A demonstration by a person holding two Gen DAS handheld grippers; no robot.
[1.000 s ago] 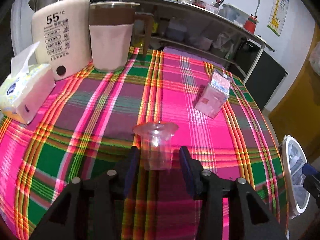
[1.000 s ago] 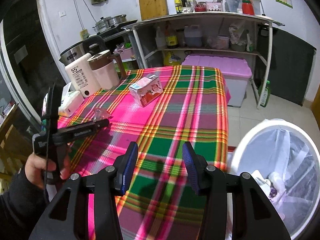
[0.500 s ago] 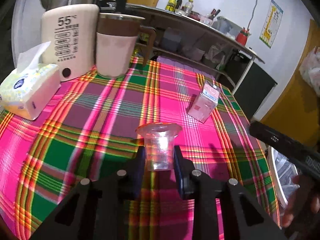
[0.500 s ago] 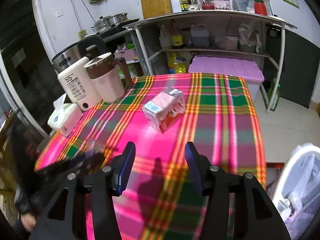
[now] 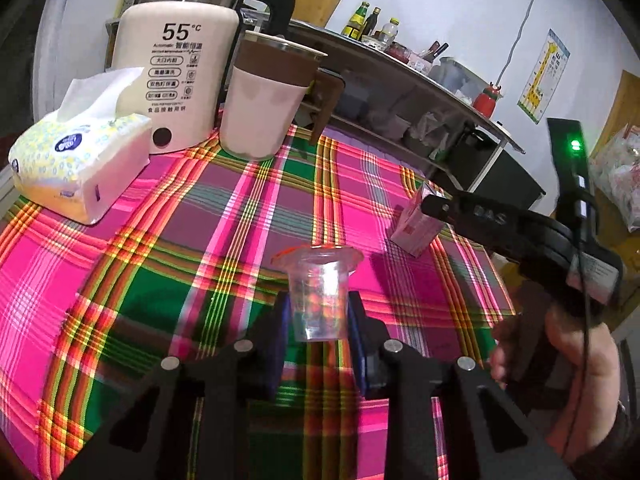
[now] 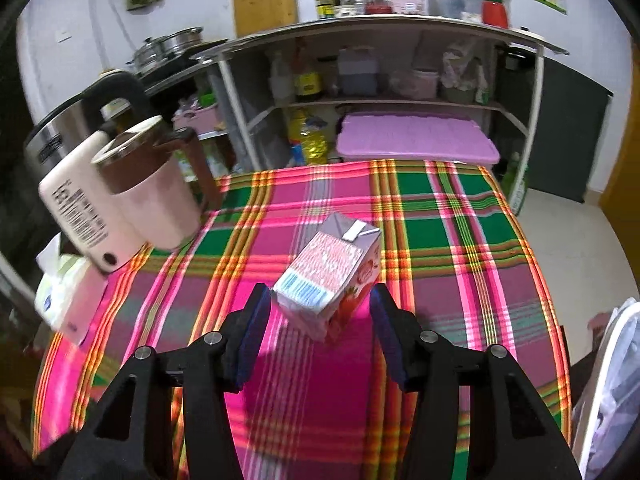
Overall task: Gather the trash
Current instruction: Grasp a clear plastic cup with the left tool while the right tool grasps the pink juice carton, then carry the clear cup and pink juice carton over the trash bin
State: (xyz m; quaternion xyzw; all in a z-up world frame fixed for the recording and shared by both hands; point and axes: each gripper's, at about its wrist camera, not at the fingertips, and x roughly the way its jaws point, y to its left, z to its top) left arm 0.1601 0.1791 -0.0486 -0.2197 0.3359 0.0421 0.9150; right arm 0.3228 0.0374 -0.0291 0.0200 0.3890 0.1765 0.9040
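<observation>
- your left gripper [image 5: 318,322] has its fingers [image 5: 278,332] pinched on the clear plastic cup [image 5: 318,292]; the fingers have just been closing in, and the pads now press on both sides of the cup's lower half.
- the cup stands upright, wide rim up, over the plaid surface [image 5: 160,264], near the middle of the cloth; whether its base touches the cloth you cannot tell.
- your right gripper [image 6: 318,334] has its fingers [image 6: 254,334] spread wide; they have just been opening further, and the pink milk carton [image 6: 332,272] sits between them with a gap on each side, so nothing is gripped.
- the carton rests tilted on the surface, folded top pointing away from you, one corner aimed toward the gripper.
- in the left view your right hand [image 5: 568,364] holds that gripper at the right edge, its tip reaching the carton [image 5: 416,228].
- at the far left of the surface stand a white kettle marked 55 [image 5: 176,76], a pink jug [image 5: 264,108] just beside it, and a tissue pack [image 5: 76,168] in front.
- a white-lined bin [image 6: 608,380] shows off the surface's right edge.
</observation>
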